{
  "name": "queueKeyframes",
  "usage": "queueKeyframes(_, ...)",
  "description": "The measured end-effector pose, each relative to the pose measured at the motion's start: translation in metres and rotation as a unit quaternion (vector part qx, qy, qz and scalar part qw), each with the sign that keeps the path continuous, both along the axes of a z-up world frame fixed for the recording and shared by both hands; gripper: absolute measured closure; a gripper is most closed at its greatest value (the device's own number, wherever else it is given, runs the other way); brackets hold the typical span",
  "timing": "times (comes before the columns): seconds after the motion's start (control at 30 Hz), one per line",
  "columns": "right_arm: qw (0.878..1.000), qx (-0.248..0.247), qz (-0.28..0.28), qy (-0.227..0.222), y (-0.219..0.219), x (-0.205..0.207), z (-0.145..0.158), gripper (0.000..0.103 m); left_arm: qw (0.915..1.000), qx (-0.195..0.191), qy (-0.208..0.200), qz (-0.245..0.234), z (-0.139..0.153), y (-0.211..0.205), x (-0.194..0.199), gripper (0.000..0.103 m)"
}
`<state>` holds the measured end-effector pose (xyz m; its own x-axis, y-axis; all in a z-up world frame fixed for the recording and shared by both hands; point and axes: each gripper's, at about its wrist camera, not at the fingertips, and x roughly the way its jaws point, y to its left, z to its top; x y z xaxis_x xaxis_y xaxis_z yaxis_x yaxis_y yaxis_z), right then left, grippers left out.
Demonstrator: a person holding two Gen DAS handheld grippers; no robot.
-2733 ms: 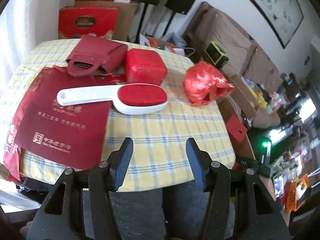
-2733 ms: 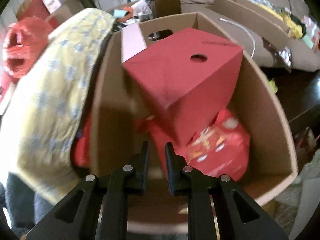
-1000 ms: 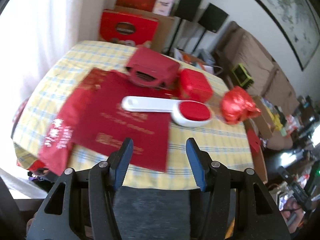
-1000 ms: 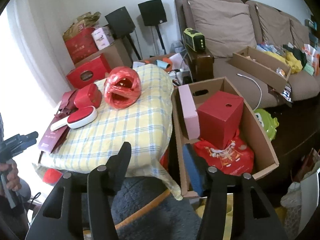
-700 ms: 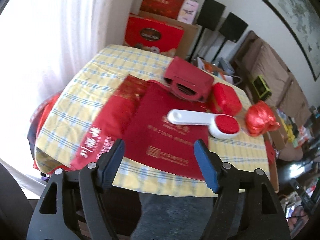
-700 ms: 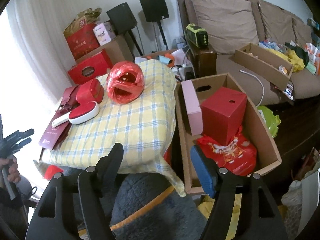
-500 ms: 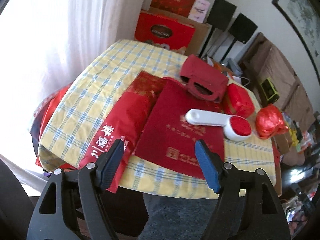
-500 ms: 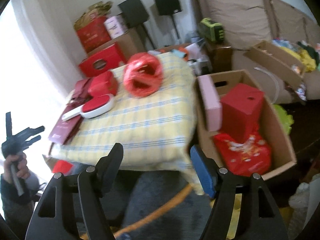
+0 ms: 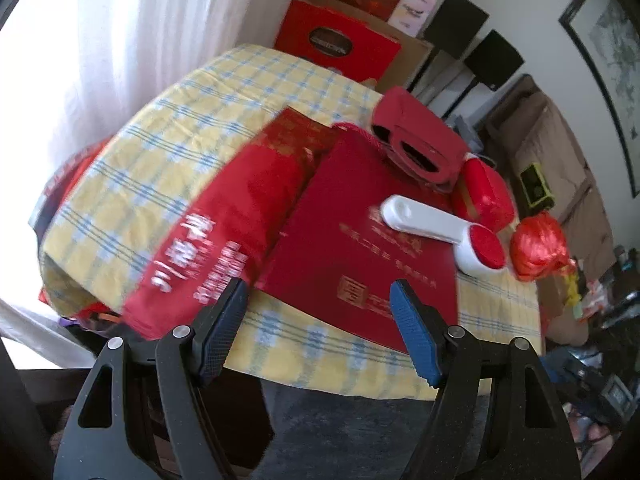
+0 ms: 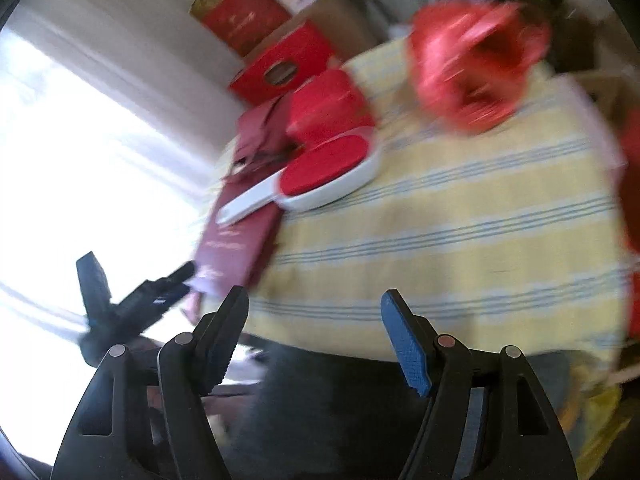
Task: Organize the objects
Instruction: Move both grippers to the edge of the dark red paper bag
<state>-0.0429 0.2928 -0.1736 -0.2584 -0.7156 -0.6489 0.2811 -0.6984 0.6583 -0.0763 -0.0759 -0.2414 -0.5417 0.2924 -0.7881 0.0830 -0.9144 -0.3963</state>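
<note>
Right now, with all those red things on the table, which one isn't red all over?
The lint brush: its pad is red, but its long handle and rim are white. It lies partly on the flat dark-red bag, beside the small red box.

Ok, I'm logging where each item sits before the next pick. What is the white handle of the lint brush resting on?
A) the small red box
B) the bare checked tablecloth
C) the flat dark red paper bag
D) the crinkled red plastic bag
C: in the left wrist view the lint brush lays its white handle across the flat dark red paper bag, while its red head end lies over the tablecloth.
</note>
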Motion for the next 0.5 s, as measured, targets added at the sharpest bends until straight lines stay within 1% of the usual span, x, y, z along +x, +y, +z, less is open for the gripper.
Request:
queueKeyframes(0.03,1.000,-0.014,0.013,-0.016,-0.013,-0.004,-0.005,0.033,1.0000,0.002,0.001,-0.002,0.000,0.002,0.001,0.032)
queueKeyframes(0.07,0.999,-0.021,0.021,-0.027,-0.025,-0.007,-0.009,0.036,1.0000,0.003,0.004,-0.005,0.000,0.004,0.001,0.032)
queueKeyframes(0.2,0.997,-0.035,0.035,-0.053,-0.062,-0.017,-0.021,0.040,0.9999,0.010,0.012,-0.007,0.001,0.007,0.002,0.035)
queueKeyframes(0.23,0.996,-0.045,0.040,-0.066,-0.072,-0.020,-0.027,0.042,0.9998,0.016,0.011,-0.004,0.001,0.005,0.002,0.035)
queueKeyframes(0.33,0.993,-0.058,0.043,-0.088,-0.089,-0.025,-0.038,0.047,0.9993,0.036,0.011,0.005,-0.001,-0.001,0.000,0.038)
queueKeyframes(0.4,0.993,-0.065,0.043,-0.091,-0.095,-0.026,-0.041,0.053,0.9985,0.052,0.011,0.013,-0.003,-0.005,-0.001,0.041)
queueKeyframes(0.43,0.993,-0.066,0.044,-0.090,-0.098,-0.026,-0.042,0.053,0.9979,0.061,0.010,0.016,-0.005,-0.008,-0.002,0.042)
queueKeyframes(0.5,0.993,-0.067,0.043,-0.088,-0.101,-0.027,-0.042,0.056,0.9967,0.077,0.008,0.022,-0.008,-0.011,-0.004,0.047)
